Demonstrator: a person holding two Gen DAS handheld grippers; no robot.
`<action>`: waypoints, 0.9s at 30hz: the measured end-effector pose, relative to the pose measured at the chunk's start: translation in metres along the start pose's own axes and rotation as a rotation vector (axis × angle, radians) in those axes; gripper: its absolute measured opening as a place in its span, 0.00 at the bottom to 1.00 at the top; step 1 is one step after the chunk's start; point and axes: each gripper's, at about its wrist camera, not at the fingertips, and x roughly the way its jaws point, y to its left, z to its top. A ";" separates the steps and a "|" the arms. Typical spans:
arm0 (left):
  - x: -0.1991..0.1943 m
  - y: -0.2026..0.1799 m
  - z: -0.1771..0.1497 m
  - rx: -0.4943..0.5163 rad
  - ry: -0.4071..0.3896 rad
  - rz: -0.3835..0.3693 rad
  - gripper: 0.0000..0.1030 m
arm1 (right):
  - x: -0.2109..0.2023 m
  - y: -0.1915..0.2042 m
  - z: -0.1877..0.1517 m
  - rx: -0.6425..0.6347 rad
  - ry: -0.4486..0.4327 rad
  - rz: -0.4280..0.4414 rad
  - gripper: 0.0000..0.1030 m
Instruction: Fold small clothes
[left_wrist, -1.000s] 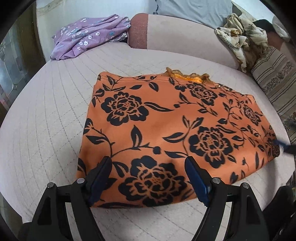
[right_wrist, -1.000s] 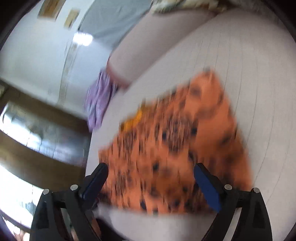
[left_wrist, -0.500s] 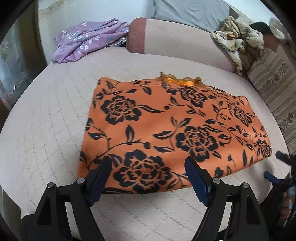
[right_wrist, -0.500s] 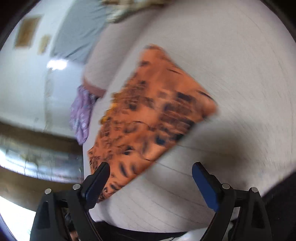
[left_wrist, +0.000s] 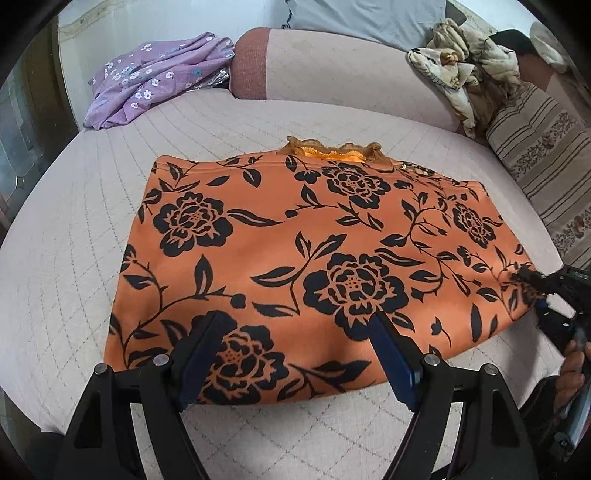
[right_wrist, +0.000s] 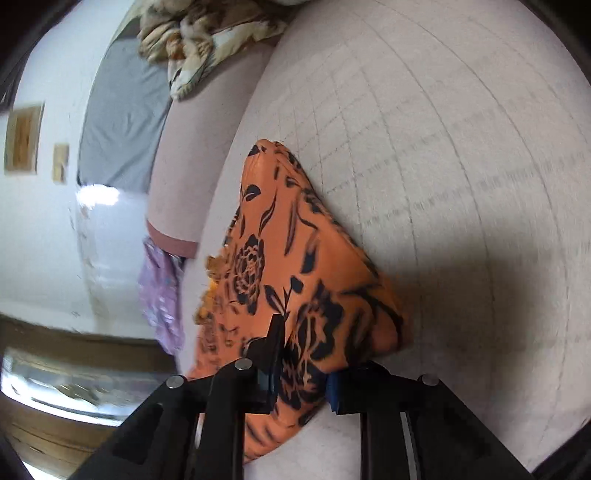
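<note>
Since the earlier frames the right claw (right_wrist: 301, 373) has swung in from open mattress and its jaws have just been closing, so that they now pinch the near right corner of the orange floral garment (left_wrist: 314, 258), with cloth bunched up between the pads. The left claw (left_wrist: 295, 354) stands wide apart over the garment's near edge, holding nothing, and the cloth now reaches a little nearer to it than half a second back. That garment lies flat and spread on the quilted bed (left_wrist: 74, 258), already doubled once by the look of it, with a frilled orange trim (left_wrist: 332, 149) peeping out at its far edge. To do this fold well, I judge the left claw ought to take the garment's near left corner before anything is lifted, so both corners rise together and the edge stays straight; a one-sided pull would likely drag the whole piece askew. Lifting low and laying the near edge onto the far edge should keep the layers from slipping. Beyond the garment's far left lies a purple flowered cloth (left_wrist: 155, 70), and beyond its far right a heap of beige patterned cloth (left_wrist: 465, 70) on the headboard cushion (left_wrist: 332, 70); both sit well apart and nothing blocks the fold.
</note>
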 end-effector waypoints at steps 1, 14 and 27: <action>-0.001 0.000 0.002 -0.004 -0.008 0.006 0.79 | -0.006 0.010 0.000 -0.057 -0.026 -0.018 0.14; 0.017 -0.032 0.031 0.040 -0.027 0.016 0.79 | -0.018 -0.006 0.001 -0.092 -0.046 0.098 0.76; 0.044 -0.046 0.036 0.035 0.062 0.069 0.79 | 0.006 0.007 0.006 -0.184 -0.012 0.002 0.52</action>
